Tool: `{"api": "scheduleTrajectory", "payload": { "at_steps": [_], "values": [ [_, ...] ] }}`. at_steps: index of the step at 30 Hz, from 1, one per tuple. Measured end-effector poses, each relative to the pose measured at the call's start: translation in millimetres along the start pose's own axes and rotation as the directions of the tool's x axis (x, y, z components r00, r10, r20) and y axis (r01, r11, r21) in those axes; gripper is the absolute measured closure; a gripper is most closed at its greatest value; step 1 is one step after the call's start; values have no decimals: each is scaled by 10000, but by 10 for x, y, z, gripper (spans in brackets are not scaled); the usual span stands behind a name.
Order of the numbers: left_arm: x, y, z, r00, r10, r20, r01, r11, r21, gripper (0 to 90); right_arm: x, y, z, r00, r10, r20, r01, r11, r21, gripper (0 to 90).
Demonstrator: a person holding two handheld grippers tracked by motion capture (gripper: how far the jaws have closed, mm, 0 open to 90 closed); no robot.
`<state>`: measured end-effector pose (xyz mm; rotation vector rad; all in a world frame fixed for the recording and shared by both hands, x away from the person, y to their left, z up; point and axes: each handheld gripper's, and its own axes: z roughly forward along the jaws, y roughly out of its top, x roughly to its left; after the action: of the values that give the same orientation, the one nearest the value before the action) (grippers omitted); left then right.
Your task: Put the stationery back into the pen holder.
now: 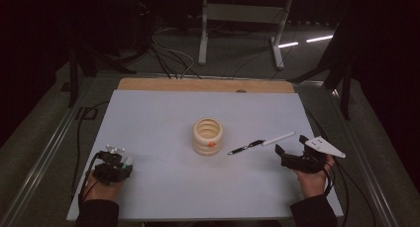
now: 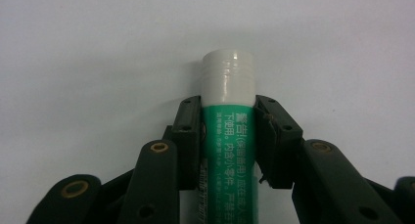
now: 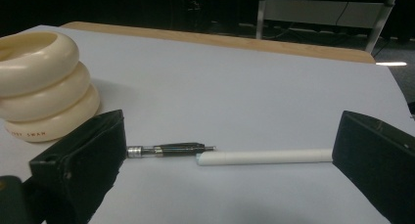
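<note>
While the person's left hand is resting near the front left corner of the white table [image 1: 163, 108], the left gripper [image 1: 120, 162] is clamping a green glue stick [image 2: 229, 150] between its jaws, the pads pressing on the printed barrel just below the white cap. That grip below the cap looks chosen to keep the stick steady and its capped end free, probably for lifting toward the holder. At the middle of the table a cream ribbed holder [image 1: 208, 136] is standing upright with its mouth open, seemingly waiting to take the loose items. Just right of it a black pen [image 1: 246, 147] and a white stick [image 1: 278, 138] are lying end to end, nearly touching, slanting toward the right edge. Near the front right corner the right gripper [image 1: 289, 148] is hovering with its jaws spread wide and holding nothing, aimed at that pair as if lining up a pick. Counted: one glue stick, one holder, one pen, one white stick, two grippers.
</note>
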<state>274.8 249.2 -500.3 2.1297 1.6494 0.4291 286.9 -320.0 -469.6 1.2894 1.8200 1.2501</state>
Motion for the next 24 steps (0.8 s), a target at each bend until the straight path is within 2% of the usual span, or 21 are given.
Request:
{"api": "scheduleTrajectory", "payload": {
  "at_steps": [3,7,13,24],
  "values": [
    [13,-3,0,10000,-21,73,21,10000,-52,662,-2,0,-5,10000,14,-4,-14,10000,-12,0],
    [61,4,3,9991,-276,319,283,9994,-217,662,-4,3,-14,10000,78,14,-78,9999,-70,0],
    [54,47,2,9991,-90,416,107,9991,-413,662,-8,-3,-17,9999,101,34,-100,9999,-113,0],
    [2,219,-100,9986,360,397,-308,9917,-1248,662,-20,-14,-22,9997,243,18,-243,9995,-183,0]
  ]
}}
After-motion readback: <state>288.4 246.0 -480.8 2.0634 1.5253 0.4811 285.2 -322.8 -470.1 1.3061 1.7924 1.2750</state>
